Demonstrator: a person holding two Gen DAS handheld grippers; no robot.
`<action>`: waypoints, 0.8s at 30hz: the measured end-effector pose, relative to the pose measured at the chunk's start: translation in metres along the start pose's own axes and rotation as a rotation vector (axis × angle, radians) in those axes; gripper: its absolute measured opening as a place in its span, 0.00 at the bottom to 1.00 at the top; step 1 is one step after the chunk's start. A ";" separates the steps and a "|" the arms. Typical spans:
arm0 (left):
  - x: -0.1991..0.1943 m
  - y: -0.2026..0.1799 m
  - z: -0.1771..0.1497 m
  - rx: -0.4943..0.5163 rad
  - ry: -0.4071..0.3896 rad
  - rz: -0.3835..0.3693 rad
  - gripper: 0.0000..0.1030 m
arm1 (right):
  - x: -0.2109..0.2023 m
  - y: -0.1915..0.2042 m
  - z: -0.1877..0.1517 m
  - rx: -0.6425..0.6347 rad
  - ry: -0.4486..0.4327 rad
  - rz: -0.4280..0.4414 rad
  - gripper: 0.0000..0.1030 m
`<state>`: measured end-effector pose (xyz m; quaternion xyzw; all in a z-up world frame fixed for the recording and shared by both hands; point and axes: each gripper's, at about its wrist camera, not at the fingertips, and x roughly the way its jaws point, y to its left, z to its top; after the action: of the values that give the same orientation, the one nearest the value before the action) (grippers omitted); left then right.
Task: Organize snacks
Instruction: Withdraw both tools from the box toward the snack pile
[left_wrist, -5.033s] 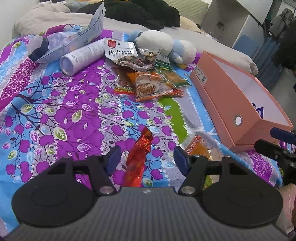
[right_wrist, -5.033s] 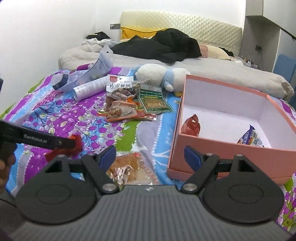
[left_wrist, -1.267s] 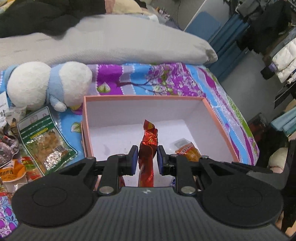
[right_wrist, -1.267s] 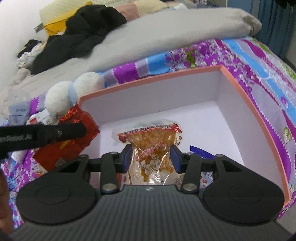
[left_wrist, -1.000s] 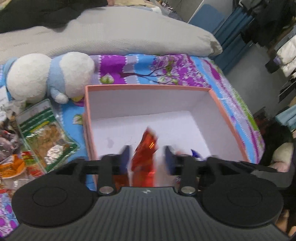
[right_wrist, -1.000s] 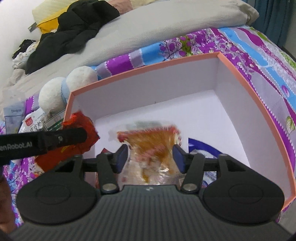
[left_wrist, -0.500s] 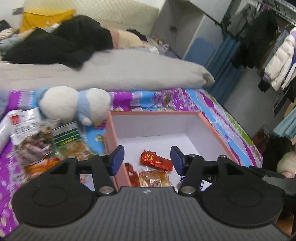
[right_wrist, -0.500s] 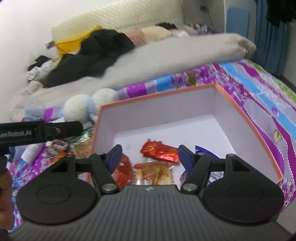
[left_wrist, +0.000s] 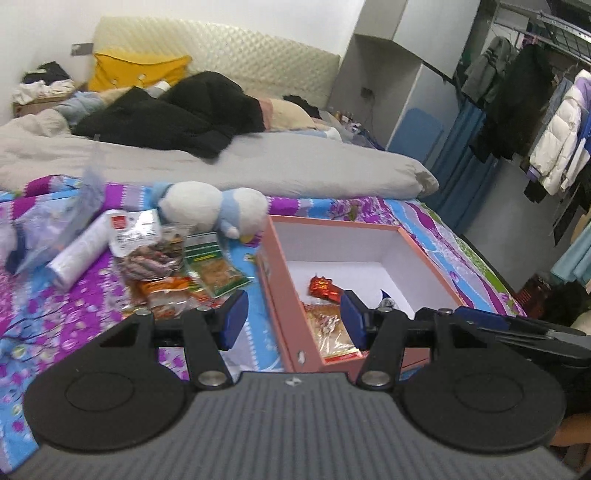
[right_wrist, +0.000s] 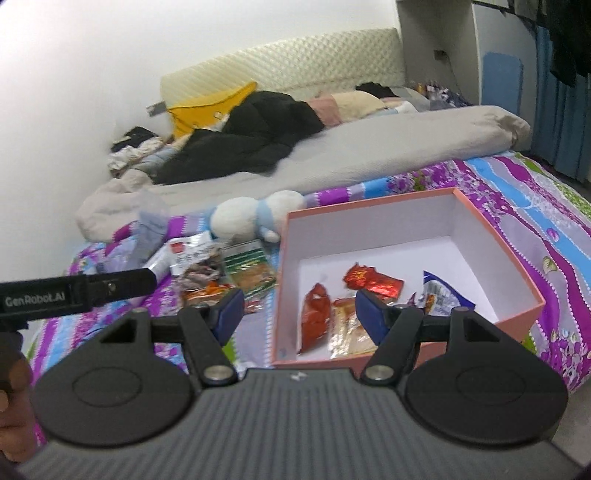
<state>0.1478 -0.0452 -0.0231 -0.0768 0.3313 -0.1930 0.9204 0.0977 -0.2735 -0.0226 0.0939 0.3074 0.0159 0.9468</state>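
The left gripper (left_wrist: 293, 319) hangs above the bed, angled down, jaws apart and empty; the right gripper (right_wrist: 299, 312) likewise. Below them, the red snack packet (right_wrist: 373, 282) and orange snack bag (right_wrist: 345, 330) lie inside the pink box (right_wrist: 373, 208).

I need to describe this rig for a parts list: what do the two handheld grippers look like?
Both match. The left gripper and right gripper each have a ribbed grey body, two round black discs, black linkage arms with silver pivot pins, and blue pads on the jaws. Seen from the right wrist view, the left gripper's black side bears white "GenRobot.AI" lettering. No cables or sleeves show.
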 end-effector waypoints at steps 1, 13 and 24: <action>-0.010 0.002 -0.005 -0.004 -0.007 0.005 0.59 | -0.004 0.003 -0.002 -0.003 -0.003 0.007 0.67; -0.092 0.037 -0.050 -0.071 -0.088 0.069 0.59 | -0.049 0.057 -0.037 -0.115 -0.059 0.083 0.67; -0.119 0.054 -0.074 -0.117 -0.103 0.085 0.59 | -0.058 0.078 -0.051 -0.096 -0.047 0.122 0.67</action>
<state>0.0332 0.0517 -0.0258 -0.1263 0.2971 -0.1297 0.9375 0.0229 -0.1933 -0.0151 0.0671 0.2776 0.0863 0.9544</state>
